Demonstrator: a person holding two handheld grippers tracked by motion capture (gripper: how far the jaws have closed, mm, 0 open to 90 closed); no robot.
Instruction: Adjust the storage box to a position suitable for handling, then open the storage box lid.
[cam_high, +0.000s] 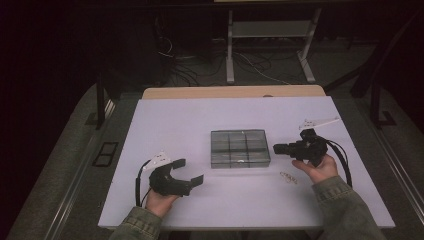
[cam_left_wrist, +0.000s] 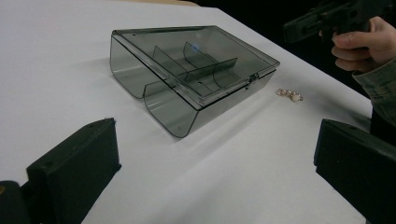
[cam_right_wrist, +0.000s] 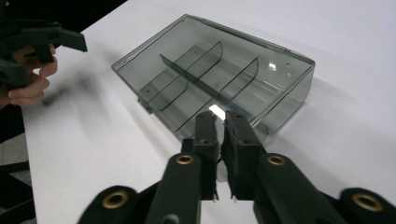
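Note:
A smoky clear compartment box (cam_high: 239, 148) lies in the middle of the white table, lid down, with dividers showing through it (cam_left_wrist: 191, 70) (cam_right_wrist: 215, 74). A small string of pinkish beads (cam_high: 288, 177) (cam_left_wrist: 289, 94) lies on the table to the right of the box's front corner. My left gripper (cam_high: 188, 171) (cam_left_wrist: 215, 163) is open and holds nothing, on the table left of and nearer than the box. My right gripper (cam_high: 276, 148) (cam_right_wrist: 219, 116) is shut on nothing, its tips just off the box's right side. I cannot tell whether they touch it.
The white table top (cam_high: 170, 125) ends close to my forearms at the front. A wooden edge (cam_high: 235, 92) runs behind it. Beyond are a dark floor, cables and a metal stand (cam_high: 270, 45). Bare table lies left of and behind the box.

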